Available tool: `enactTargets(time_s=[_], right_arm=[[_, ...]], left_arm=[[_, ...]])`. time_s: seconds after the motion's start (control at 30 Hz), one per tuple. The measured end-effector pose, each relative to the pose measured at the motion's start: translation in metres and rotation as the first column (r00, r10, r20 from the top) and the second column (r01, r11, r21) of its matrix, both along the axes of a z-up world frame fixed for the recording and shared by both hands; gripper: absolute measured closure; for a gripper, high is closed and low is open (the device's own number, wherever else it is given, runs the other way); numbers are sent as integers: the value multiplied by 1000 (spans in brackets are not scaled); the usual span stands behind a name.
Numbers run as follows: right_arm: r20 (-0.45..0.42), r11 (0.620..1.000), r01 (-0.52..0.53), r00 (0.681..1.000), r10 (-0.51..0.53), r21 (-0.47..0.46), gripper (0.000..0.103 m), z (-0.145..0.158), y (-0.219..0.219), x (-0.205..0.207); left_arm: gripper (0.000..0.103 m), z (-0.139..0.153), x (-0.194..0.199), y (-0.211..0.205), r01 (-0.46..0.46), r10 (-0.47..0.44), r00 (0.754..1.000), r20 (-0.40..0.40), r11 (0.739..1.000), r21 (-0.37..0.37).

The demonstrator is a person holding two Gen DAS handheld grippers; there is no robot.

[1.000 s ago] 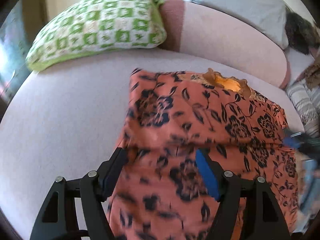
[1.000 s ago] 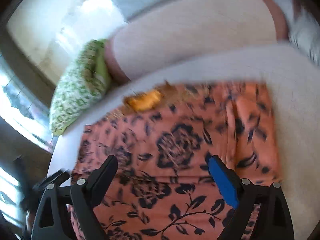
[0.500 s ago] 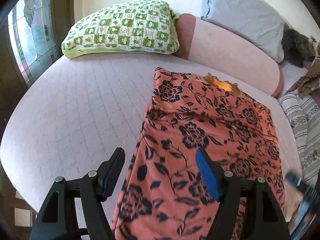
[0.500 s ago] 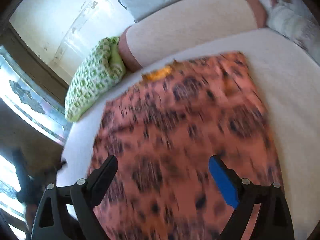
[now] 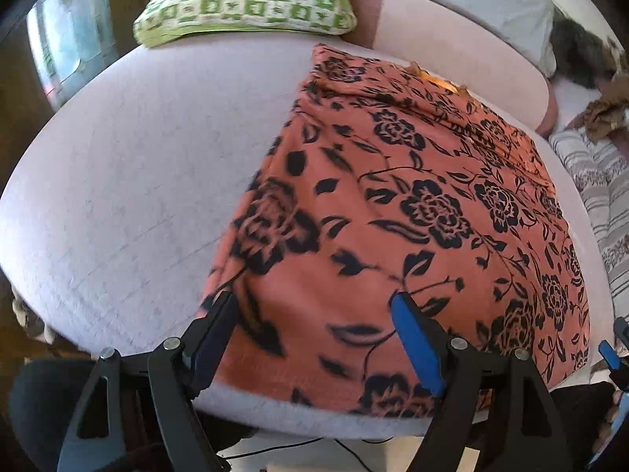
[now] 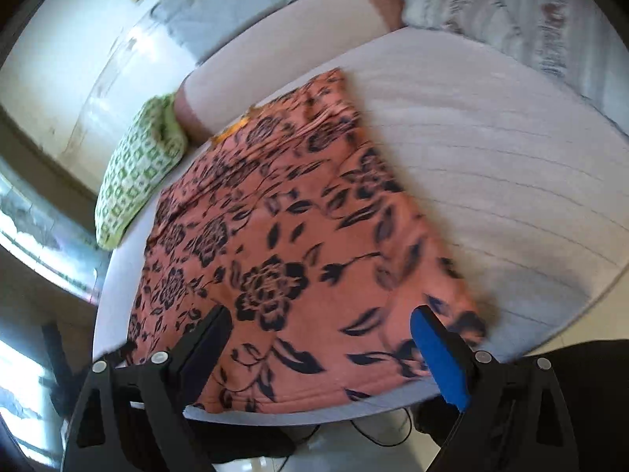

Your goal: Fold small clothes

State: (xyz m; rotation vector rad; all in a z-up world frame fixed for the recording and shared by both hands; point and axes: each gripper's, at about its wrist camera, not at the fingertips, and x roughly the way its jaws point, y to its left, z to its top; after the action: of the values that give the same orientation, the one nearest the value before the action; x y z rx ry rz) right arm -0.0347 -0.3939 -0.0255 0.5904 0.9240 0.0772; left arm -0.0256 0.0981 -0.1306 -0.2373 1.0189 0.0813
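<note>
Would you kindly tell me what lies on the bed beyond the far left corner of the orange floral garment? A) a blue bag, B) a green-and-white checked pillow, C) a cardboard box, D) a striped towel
B: a green-and-white checked pillow rests at the head of the bed, just past the far left corner of the orange floral garment.

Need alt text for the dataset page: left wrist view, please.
An orange garment with black flowers lies flat on a pale bed. The left tool, jaws opening, hovers at its near edge, nothing gripped. A green checked pillow sits behind.
</note>
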Motion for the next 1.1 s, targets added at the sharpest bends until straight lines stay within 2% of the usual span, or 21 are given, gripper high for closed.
enactTargets(time_s=[0.1, 0.13, 0.23, 0.3, 0.33, 0.43, 0.5, 0.53, 0.63, 0.7, 0.73, 0.8, 0.83, 0.87, 0.9, 0.93, 1.03, 1.1], right_arm=[[-14, 1000, 10, 1000, -10, 8, 9, 2, -18, 1], [-50, 1000, -19, 999, 18, -8, 9, 0, -22, 7], [-111, 992, -122, 987, 121, -9, 9, -9, -25, 22], [-144, 989, -148, 978, 148, 7, 9, -18, -29, 29], [-187, 988, -155, 970, 157, 25, 9, -24, -32, 32], [-232, 987, -156, 960, 157, 21, 11, -34, -34, 33], [-240, 985, -167, 955, 173, 43, 28, -40, -33, 31], [-239, 984, -175, 955, 173, 11, 32, -39, -30, 29], [-243, 983, -186, 954, 177, -14, 35, -40, -29, 28], [-253, 986, -163, 955, 154, -16, 35, -44, -34, 29], [-266, 988, -154, 953, 146, -12, 35, -46, -35, 31], [-267, 987, -162, 951, 153, -12, 34, -46, -33, 31], [-263, 984, -179, 950, 167, -22, 37, -45, -30, 30], [-260, 982, -185, 951, 171, -31, 56, -45, -29, 30], [-261, 983, -179, 951, 162, -39, 75, -43, -30, 29], [-259, 986, -169, 953, 159, -15, 85, -43, -32, 28], [-270, 986, -164, 951, 153, -17, 85, -41, -34, 26], [-278, 986, -161, 949, 146, -31, 79, -43, -34, 28]], left_arm=[[22, 7, -12, 14, -21, 21, 999, 37, 1000, 9], [22, 7, -15, 19, -29, 29, 999, 42, 1000, 9], [22, 1, -20, 37, -50, 51, 998, 24, 998, -27], [22, -7, -23, 45, -55, 55, 998, -3, 996, -68], [23, -9, -25, 48, -57, 57, 998, -10, 995, -87], [23, -12, -29, 45, -33, 32, 999, -13, 993, -110], [23, -15, -28, 40, -21, 18, 999, -29, 996, -91], [23, -15, -28, 39, -19, 17, 999, -30, 996, -85], [24, -16, -27, 36, -15, 13, 1000, -28, 998, -64], [26, -21, -25, 39, -29, 25, 999, -45, 997, -78], [30, -23, -26, 41, -35, 30, 998, -52, 996, -82], [47, -23, -27, 42, -43, 40, 998, -53, 998, -54], [67, -22, -27, 45, -43, 40, 998, -51, 998, -48], [82, -21, -27, 48, -34, 31, 998, -49, 997, -64], [86, -21, -28, 50, -31, 27, 998, -50, 996, -82], [92, -20, -28, 51, -30, 26, 998, -51, 995, -97], [92, -19, -27, 47, -15, 11, 999, -51, 997, -78], [91, -19, -27, 40, -2, 0, 999, -50, 1000, -31]])
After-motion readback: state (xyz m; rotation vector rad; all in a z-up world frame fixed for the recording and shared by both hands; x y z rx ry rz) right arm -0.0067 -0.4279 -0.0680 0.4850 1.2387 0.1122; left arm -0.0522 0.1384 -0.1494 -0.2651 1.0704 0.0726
